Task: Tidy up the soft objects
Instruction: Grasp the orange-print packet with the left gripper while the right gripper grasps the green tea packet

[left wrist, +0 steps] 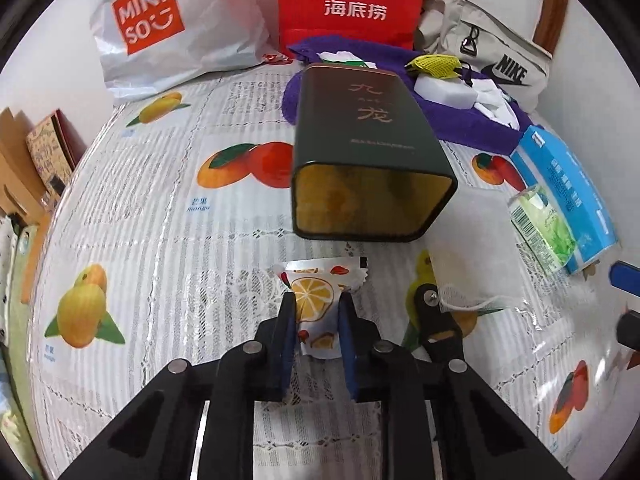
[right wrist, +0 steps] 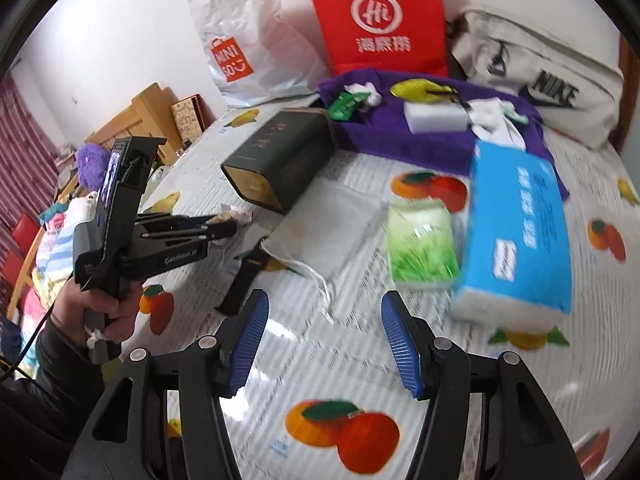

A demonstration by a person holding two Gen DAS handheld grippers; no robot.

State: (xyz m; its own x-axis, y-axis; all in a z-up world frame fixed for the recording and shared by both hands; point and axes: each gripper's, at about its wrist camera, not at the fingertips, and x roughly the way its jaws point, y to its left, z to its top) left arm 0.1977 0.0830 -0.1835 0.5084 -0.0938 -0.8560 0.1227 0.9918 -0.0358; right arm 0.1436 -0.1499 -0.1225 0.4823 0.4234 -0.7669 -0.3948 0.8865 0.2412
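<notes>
My left gripper is shut on a small fruit-print packet, held just in front of the open mouth of a dark green tin lying on its side. The tin also shows in the right wrist view, with the left gripper beside it. My right gripper is open and empty above the table. A white mesh drawstring bag, a green tissue pack and a blue tissue box lie ahead of it.
A purple towel at the back holds a white sponge, a yellow mesh item and white cloths. Behind stand a Miniso bag, a red paper bag and a Nike bag. A black clip lies by the mesh bag.
</notes>
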